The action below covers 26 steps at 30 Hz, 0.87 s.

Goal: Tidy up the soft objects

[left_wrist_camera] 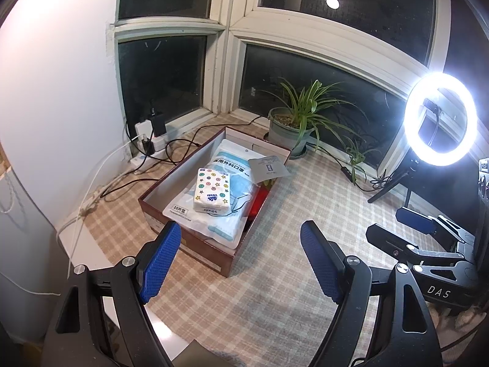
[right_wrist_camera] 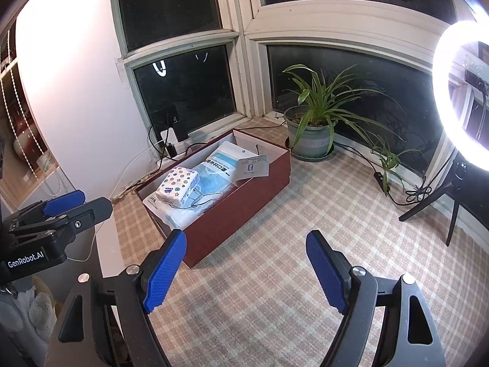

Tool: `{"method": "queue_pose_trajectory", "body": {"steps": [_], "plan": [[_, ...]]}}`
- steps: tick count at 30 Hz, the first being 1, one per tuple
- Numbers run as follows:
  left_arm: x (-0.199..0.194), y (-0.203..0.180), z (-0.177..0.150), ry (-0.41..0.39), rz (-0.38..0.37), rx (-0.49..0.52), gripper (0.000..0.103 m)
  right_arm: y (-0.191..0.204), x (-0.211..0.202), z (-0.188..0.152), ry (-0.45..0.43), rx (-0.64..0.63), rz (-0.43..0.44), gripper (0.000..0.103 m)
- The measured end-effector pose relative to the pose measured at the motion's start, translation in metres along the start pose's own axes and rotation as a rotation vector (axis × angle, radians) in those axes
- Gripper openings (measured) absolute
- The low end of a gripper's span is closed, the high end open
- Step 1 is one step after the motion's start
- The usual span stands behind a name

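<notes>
Both tools, left (left_wrist_camera: 241, 263) and right (right_wrist_camera: 246, 270), are held spread and empty before the dark red cardboard box (right_wrist_camera: 244, 195), where a star-patterned tissue pack (left_wrist_camera: 212, 191) is laid on blue mask packets (left_wrist_camera: 226, 165).

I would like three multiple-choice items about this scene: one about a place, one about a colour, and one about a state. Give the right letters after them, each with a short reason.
1. Where does the tissue pack lie?
A. beside the plant pot
B. in the box, on the mask bag
C. on the bare tablecloth

2. What colour are the gripper pads?
A. blue
B. red
C. yellow

3. In what state are the left gripper and the right gripper?
A. both shut on the tissue pack
B. one open, one shut
C. both open and empty

Answers:
1. B, since the pack rests on the mask bag inside the box.
2. A, since the pads on each finger show blue.
3. C, since both pairs of jaws stand wide apart over the tablecloth with nothing between them.
</notes>
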<state>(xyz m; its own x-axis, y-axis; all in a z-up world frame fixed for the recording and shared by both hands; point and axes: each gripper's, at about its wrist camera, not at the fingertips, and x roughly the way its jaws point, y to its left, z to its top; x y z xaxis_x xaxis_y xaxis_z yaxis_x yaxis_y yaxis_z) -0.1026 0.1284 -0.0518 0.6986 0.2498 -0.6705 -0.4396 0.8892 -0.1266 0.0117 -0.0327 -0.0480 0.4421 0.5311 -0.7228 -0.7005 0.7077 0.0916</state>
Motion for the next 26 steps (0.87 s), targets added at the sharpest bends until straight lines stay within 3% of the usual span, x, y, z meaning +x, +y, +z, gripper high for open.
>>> {"method": "queue_pose_trajectory", "body": {"steps": [26], "plan": [[0.0026, -0.0013, -0.0024, 0.001, -0.007, -0.007, 0.081, -0.0053, 0.0005, -0.0072, 0.006, 0.004, -0.002, 0.077]]}}
